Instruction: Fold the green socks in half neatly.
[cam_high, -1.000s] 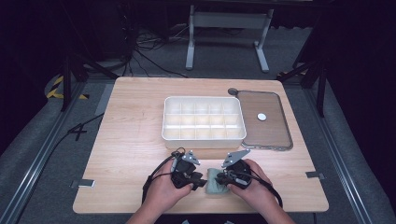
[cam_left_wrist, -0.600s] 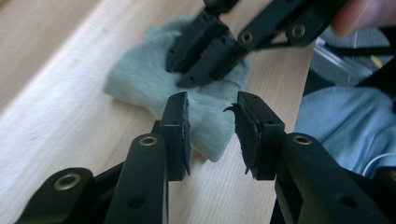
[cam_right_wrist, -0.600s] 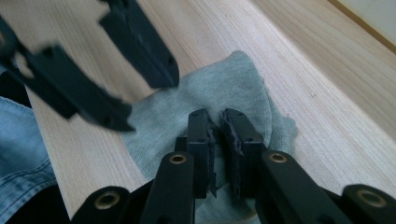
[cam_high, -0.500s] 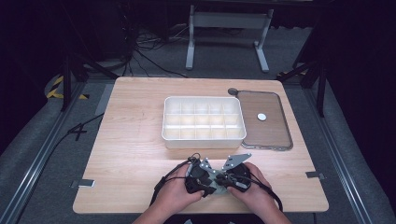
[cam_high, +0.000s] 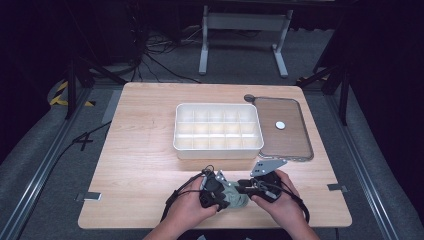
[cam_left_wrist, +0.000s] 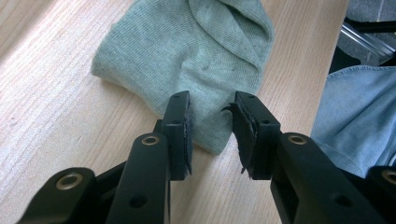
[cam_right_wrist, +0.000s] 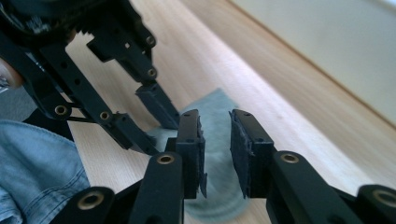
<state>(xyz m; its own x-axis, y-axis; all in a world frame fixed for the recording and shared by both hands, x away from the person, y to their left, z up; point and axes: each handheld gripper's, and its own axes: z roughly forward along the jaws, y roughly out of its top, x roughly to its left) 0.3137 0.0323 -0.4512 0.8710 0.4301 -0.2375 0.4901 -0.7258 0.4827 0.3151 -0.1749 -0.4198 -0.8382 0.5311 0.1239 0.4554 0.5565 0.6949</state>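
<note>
At the near edge of the wooden table (cam_high: 145, 145) a small grey-green sock (cam_left_wrist: 196, 60) lies folded on the bare wood, right between the person's two hands. The left gripper (cam_left_wrist: 211, 135) hangs just over the sock's near end with its jaws a modest way apart; the cloth shows through the gap, yet neither pad (cam_left_wrist: 183, 135) presses on it, so it grips nothing. The right gripper (cam_right_wrist: 215, 154) comes in from the other side, nearly nose to nose with the left one (you can see the left one's black linkage just beyond it in the right gripper view). Its jaws have just been opening and stand a narrow gap apart, the sock lying below and beyond that gap, loose on the table rather than pinched. Farther back, well apart from the hands, sits a white divided box (cam_high: 218, 129), and just beside it on the right a brown tray (cam_high: 295, 142) with a small white disc (cam_high: 280, 125) on it.
</note>
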